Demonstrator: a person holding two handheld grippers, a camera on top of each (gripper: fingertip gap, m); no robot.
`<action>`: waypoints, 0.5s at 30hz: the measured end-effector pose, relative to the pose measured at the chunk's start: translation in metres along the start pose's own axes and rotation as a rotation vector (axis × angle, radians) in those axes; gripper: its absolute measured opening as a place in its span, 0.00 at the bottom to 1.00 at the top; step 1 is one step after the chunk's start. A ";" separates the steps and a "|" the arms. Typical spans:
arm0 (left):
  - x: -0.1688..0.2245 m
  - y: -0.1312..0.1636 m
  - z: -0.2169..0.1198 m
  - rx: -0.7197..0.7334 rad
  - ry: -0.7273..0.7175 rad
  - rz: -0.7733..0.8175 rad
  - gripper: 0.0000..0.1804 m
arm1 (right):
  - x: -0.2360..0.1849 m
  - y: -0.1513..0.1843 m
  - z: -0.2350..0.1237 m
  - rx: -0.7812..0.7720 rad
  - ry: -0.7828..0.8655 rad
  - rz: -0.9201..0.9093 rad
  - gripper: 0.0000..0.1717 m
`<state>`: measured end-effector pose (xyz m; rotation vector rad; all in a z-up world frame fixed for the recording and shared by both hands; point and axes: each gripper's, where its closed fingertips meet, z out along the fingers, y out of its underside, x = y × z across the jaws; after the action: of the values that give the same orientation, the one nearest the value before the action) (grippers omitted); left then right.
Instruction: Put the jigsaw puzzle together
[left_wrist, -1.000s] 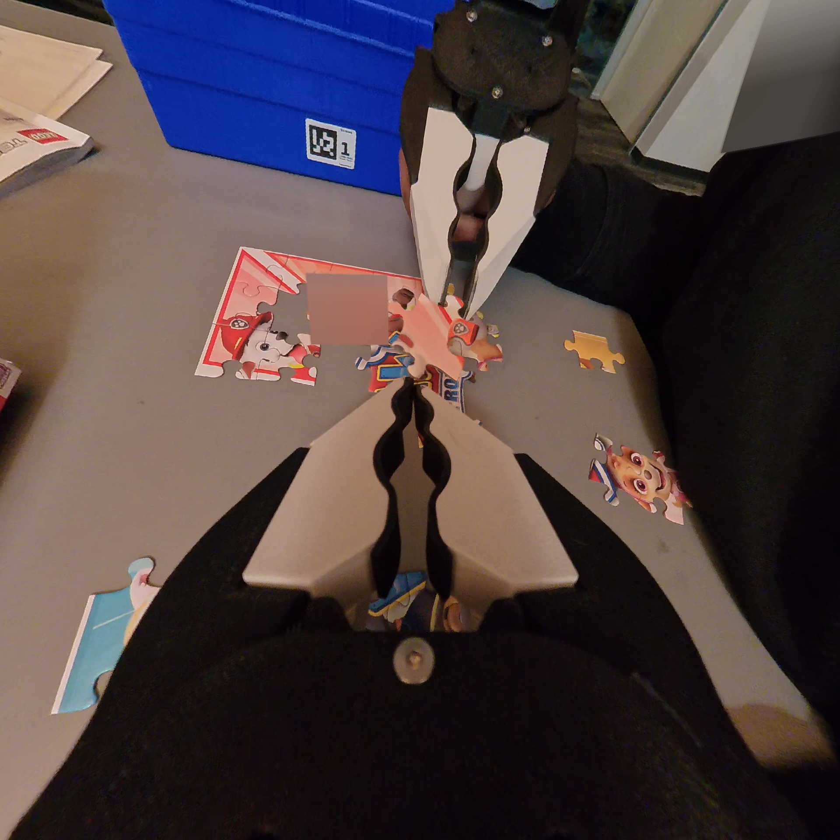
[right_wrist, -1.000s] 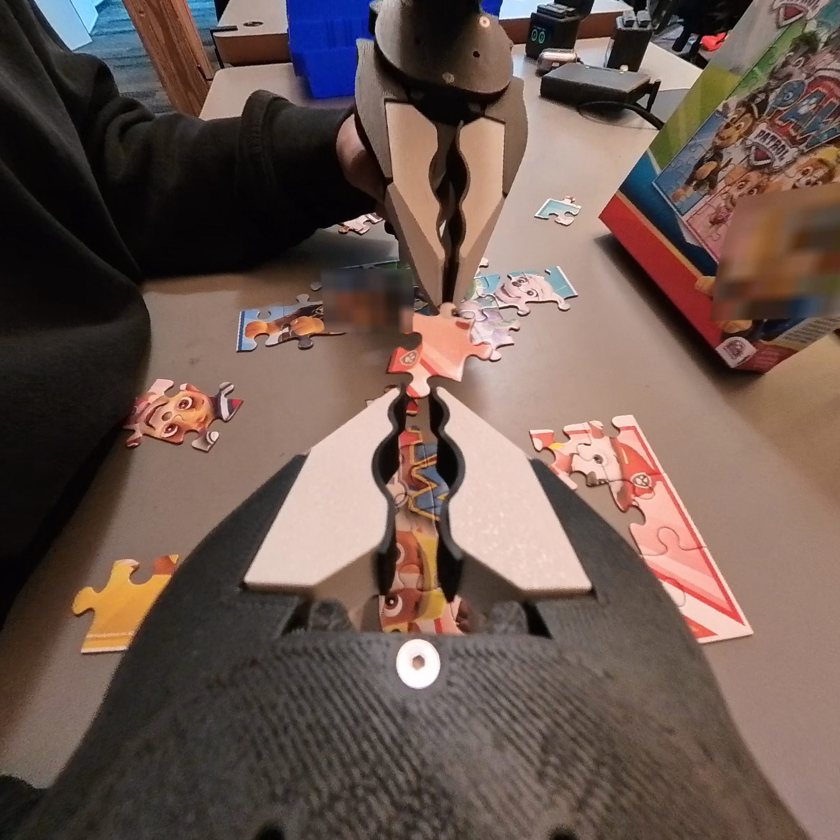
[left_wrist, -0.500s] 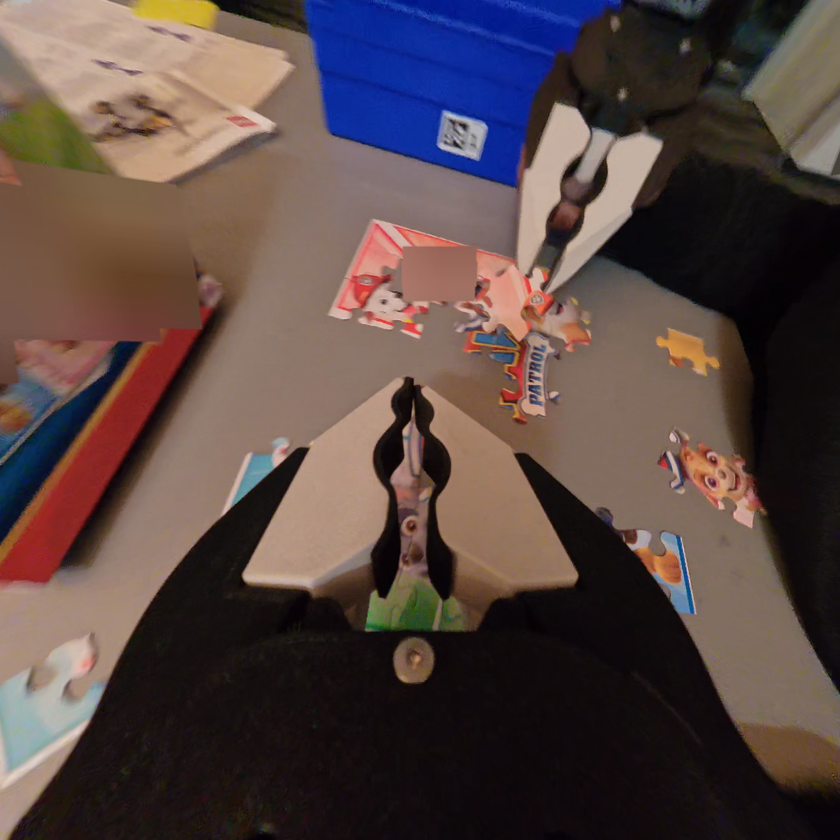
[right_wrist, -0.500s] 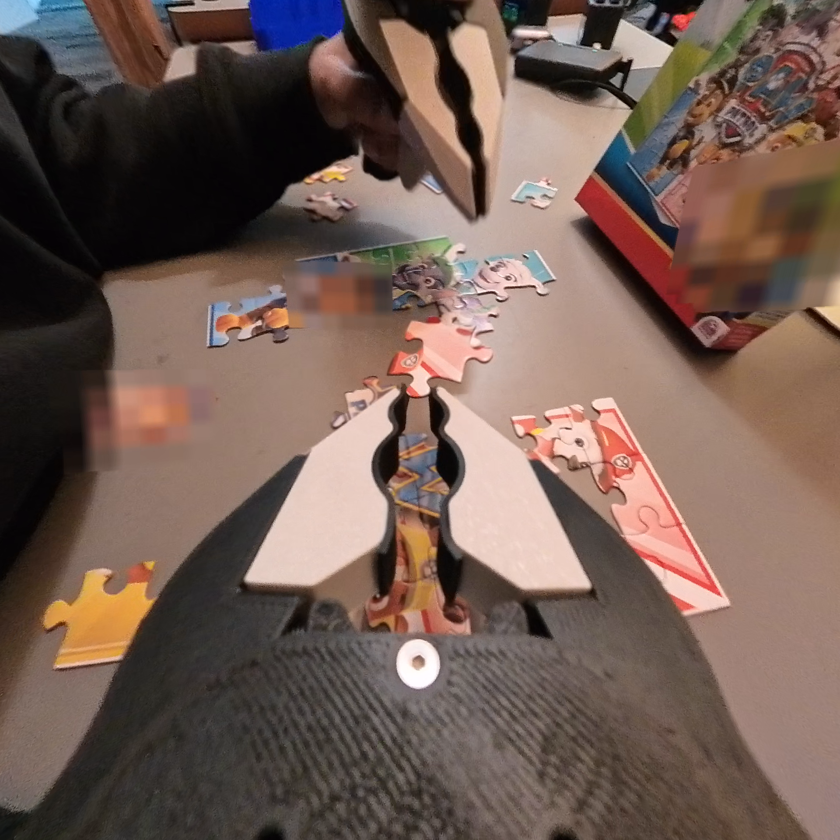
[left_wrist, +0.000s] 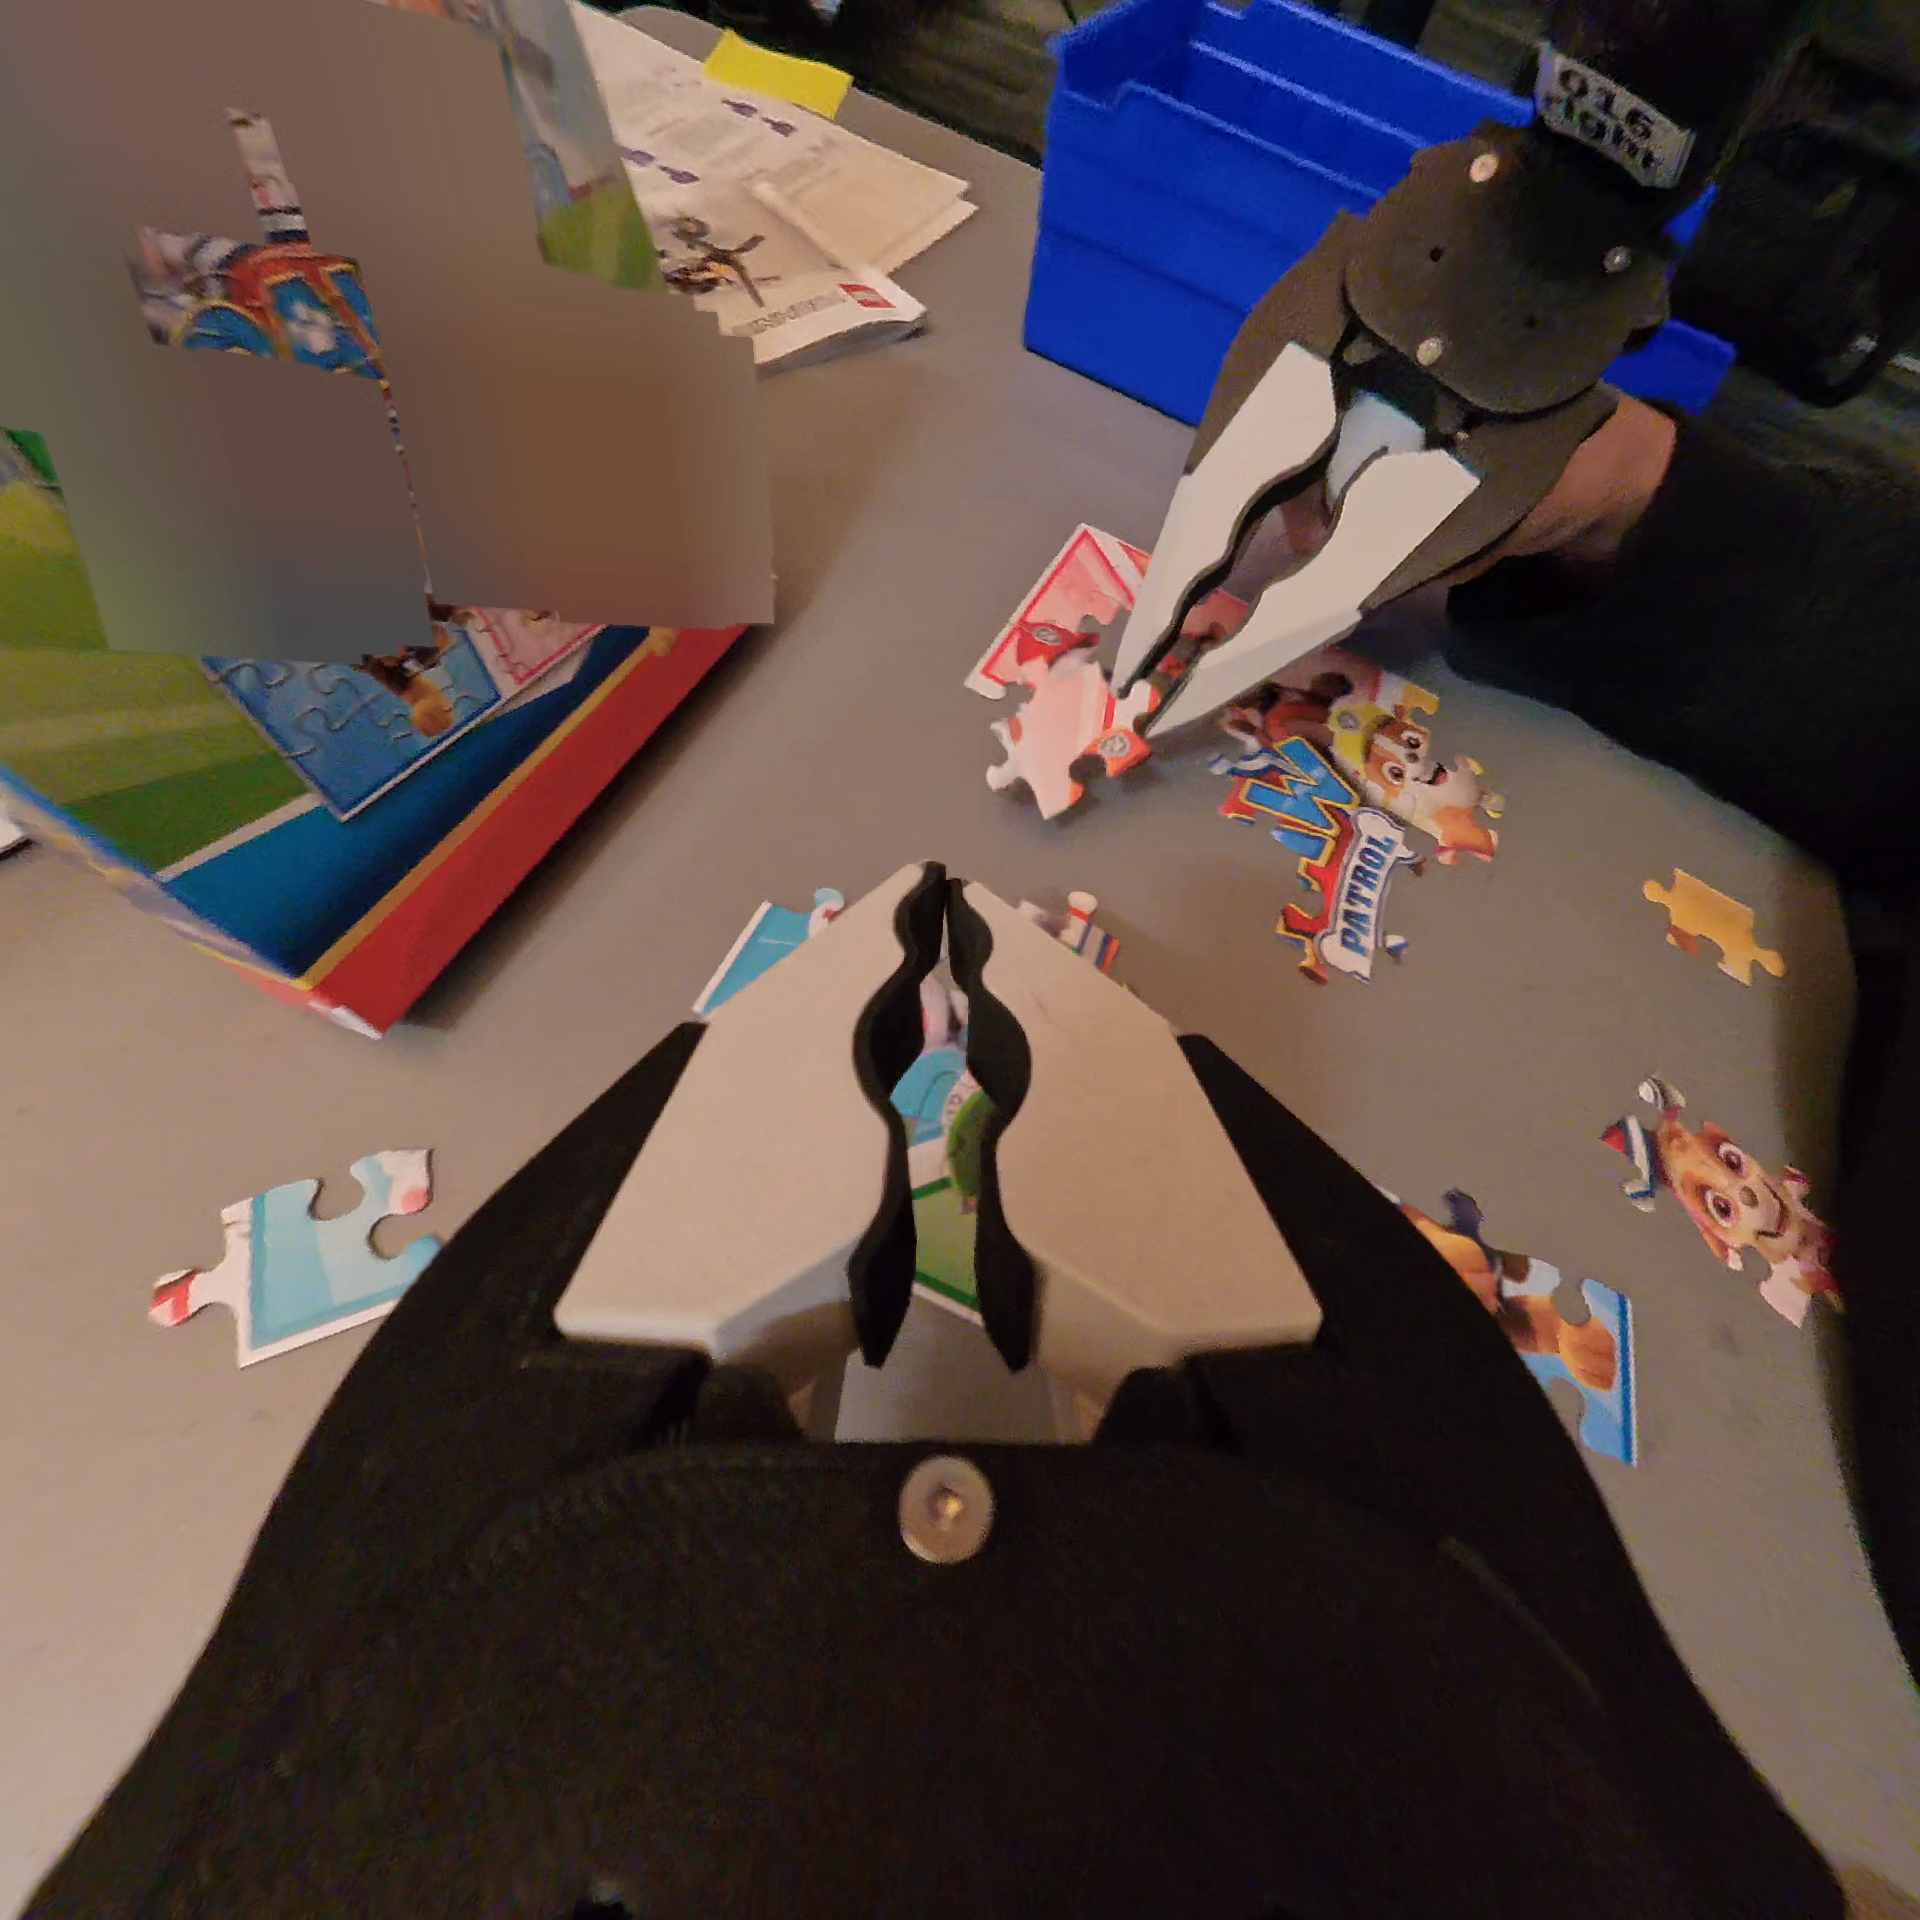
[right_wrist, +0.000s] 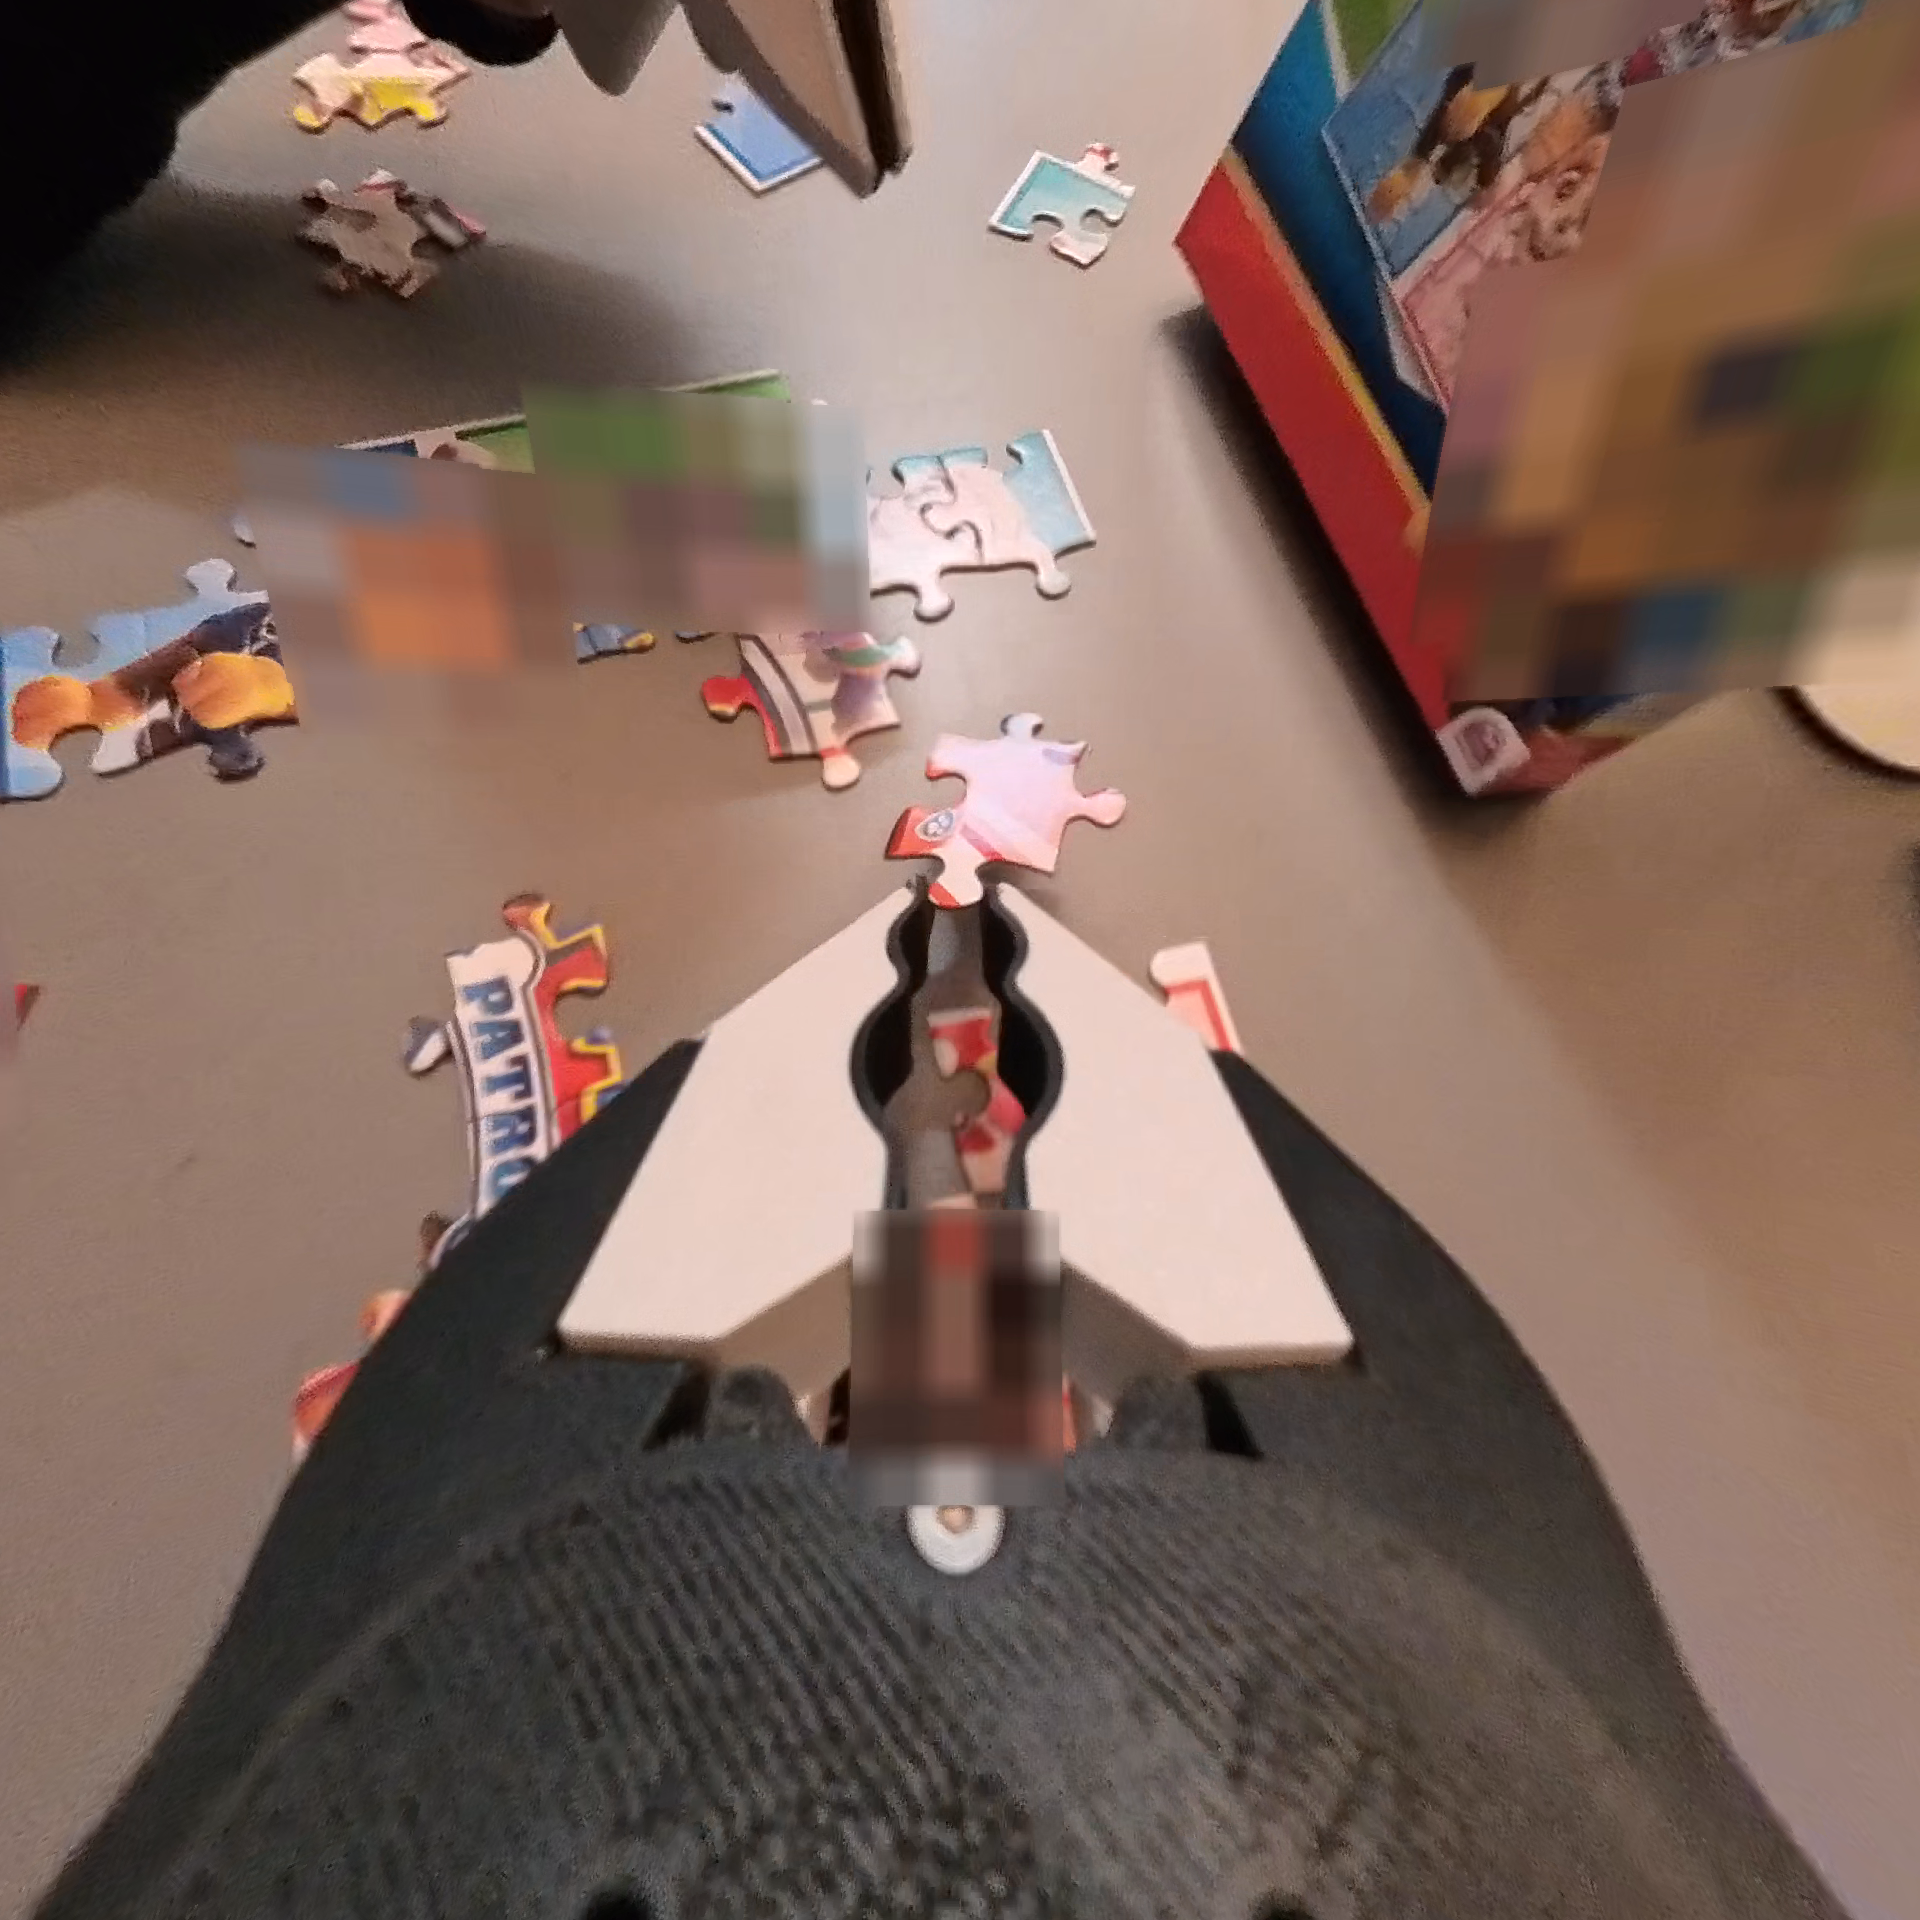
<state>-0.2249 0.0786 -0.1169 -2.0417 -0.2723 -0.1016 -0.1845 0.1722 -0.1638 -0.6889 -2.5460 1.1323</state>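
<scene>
My right gripper (right_wrist: 956, 896) is shut on the tab of a pink and red puzzle piece (right_wrist: 1003, 805) and holds it just above the grey table (right_wrist: 1351, 935). The left wrist view shows the same grasp, with the right gripper (left_wrist: 1138, 717) pinching the piece (left_wrist: 1055, 732) beside a red-bordered joined section (left_wrist: 1081, 582). That section lies under my right fingers (right_wrist: 1195, 987). My left gripper (left_wrist: 940, 881) is shut and empty, over light blue joined pieces (left_wrist: 764, 940). It also shows at the top of the right wrist view (right_wrist: 868, 171).
A red and blue puzzle box (left_wrist: 436, 831) stands at the left. A blue bin (left_wrist: 1195, 208) and papers (left_wrist: 810, 208) are behind. Loose pieces lie about: a logo piece (left_wrist: 1340, 883), a yellow piece (left_wrist: 1714, 925), a dog piece (left_wrist: 1725, 1195) and a light blue piece (left_wrist: 301, 1257). A dark sleeve (left_wrist: 1714, 623) is at the right. The gap from one gripper's tips to the other's is roughly 12 centimetres.
My left gripper has drawn back from the pink piece, staying shut and empty. My right gripper has kept its hold and carried the piece sideways over the red-bordered section.
</scene>
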 end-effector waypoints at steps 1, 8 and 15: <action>-0.004 -0.001 -0.002 0.015 -0.013 -0.017 0.00 | 0.002 -0.002 0.006 -0.012 -0.031 -0.006 0.04; -0.022 -0.027 -0.028 0.242 -0.040 -0.124 0.00 | 0.018 -0.013 0.019 -0.028 -0.075 -0.002 0.04; -0.032 -0.023 -0.028 0.278 -0.025 -0.197 0.00 | 0.018 -0.007 0.027 -0.044 -0.149 0.030 0.04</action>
<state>-0.2606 0.0593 -0.0898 -1.7375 -0.4762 -0.1516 -0.2133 0.1607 -0.1760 -0.6784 -2.7000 1.1821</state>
